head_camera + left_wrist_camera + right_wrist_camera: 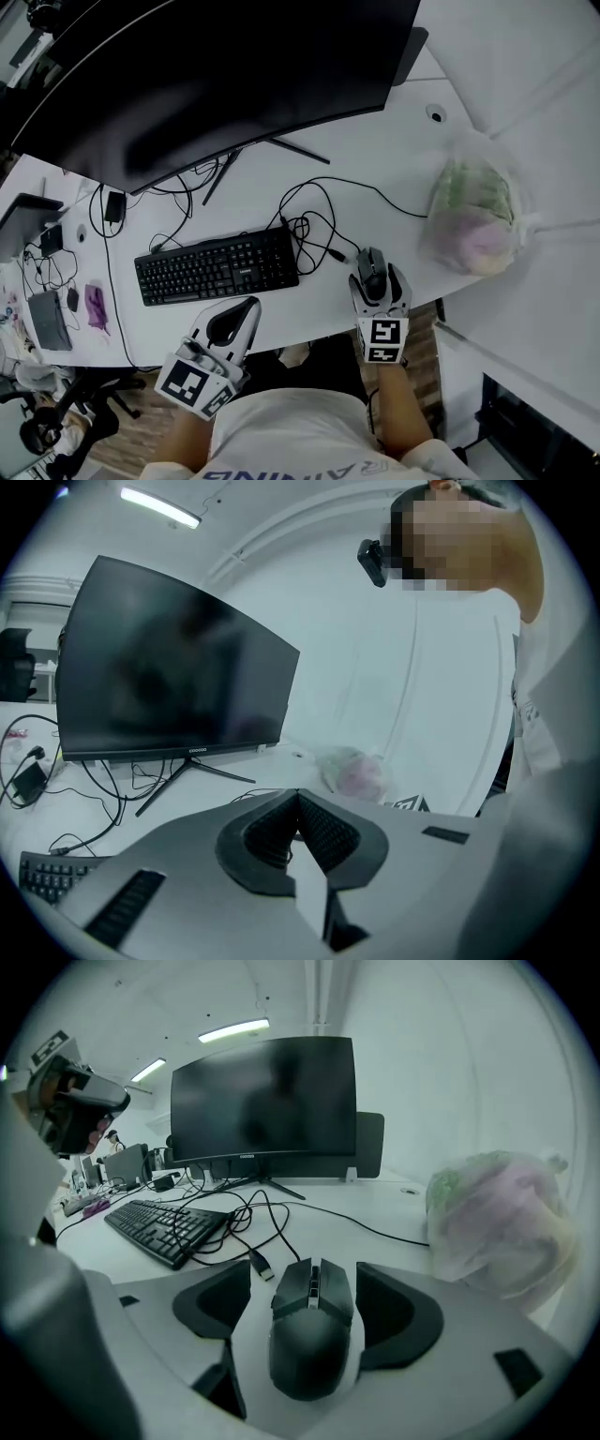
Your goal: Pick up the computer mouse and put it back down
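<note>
Mouse (309, 1344) between right tongs (309, 1288) (apart), stuffed bag (497, 1222)

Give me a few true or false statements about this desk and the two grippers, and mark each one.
1. The computer mouse lies between the jaws of the right gripper. True.
2. The right gripper is clamped shut on the mouse. False: its jaws stand wide apart, and a gap shows beside the mouse.
3. The left gripper is holding something. False: its jaws are together with nothing between them.
4. A filled plastic bag sits on the desk to the right of the mouse in the head view. True.
5. The screen of the monitor is lit. False: it is dark.
</note>
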Demonstrator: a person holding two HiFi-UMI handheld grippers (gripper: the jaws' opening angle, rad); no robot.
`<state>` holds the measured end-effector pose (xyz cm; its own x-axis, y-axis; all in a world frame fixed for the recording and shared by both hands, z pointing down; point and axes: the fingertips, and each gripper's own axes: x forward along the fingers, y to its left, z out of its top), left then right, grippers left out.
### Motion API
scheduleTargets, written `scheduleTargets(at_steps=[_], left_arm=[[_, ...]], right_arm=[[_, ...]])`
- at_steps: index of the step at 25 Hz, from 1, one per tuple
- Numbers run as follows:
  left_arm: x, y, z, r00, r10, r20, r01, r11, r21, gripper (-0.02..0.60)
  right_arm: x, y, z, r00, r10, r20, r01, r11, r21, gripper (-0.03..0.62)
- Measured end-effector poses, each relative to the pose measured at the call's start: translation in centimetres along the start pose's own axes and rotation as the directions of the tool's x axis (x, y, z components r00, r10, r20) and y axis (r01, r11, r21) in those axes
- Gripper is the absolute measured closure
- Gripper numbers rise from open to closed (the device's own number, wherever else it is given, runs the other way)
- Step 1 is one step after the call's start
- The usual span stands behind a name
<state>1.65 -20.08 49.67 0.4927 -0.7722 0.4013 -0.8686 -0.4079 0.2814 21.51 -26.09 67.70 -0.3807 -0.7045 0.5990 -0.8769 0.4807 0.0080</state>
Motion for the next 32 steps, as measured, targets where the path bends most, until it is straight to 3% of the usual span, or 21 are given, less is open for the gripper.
scheduleTargets(at_steps=[9,22,32], left_arm=[[0.6,1.3,-0.7,1.000,0.024,-0.015,-0.025,0.997,-0.068,0.577],[0.9,1.5,-0.5,1.000,0.020,-0.006,-0.020,0.997,-0.068,0.577],[-0.6,1.9,-0.1,1.000,0.016,0.018,-0.014,0.998,-0.065,0.577]], right_arm=[[2.0,-0.7,-1.8,0.997,-0.015,-0.076,0.016,1.000,0.013,0.256],[2.2,-0.6,-2.0,0.993,-0.028,-0.110,0.027,0.999,-0.018,0.281],[0.2,-0.8,0.5,0.998,-0.062,-0.015,0.062,0.998,-0.017,0.284]])
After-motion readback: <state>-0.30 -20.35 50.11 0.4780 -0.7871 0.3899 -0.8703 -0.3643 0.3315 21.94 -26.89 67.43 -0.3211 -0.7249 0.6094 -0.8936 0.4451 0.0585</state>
